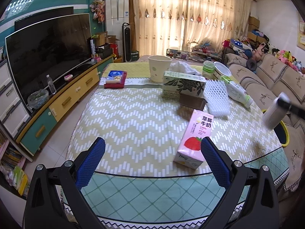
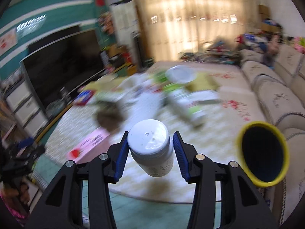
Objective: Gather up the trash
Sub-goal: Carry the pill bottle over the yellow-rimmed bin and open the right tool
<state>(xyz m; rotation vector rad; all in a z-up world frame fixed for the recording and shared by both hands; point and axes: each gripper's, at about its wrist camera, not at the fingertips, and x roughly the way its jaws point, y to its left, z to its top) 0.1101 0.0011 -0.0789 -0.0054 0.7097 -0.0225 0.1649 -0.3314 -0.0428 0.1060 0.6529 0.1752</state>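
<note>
My right gripper (image 2: 150, 133) is shut on a white plastic bottle (image 2: 152, 148) with a white cap, held in the air above the table's right side. In the left wrist view the same bottle (image 1: 274, 112) hangs at the right edge, just above a yellow-rimmed bin (image 1: 286, 135). That bin (image 2: 238, 139) lies to the right of the bottle, its dark mouth facing me. My left gripper (image 1: 152, 142) is open over the near part of the table, nothing between its fingers. A pink strawberry milk carton (image 1: 194, 139) lies just beyond its right finger.
On the zigzag tablecloth (image 1: 133, 118) stand a tissue box (image 1: 183, 85), a brown tray (image 1: 192, 100), white foam netting (image 1: 217, 97), a lying white-green bottle (image 1: 238, 93), a paper cup (image 1: 159, 68) and a red-blue packet (image 1: 115, 79). A TV (image 1: 47, 53) is left, a sofa (image 1: 266, 87) right.
</note>
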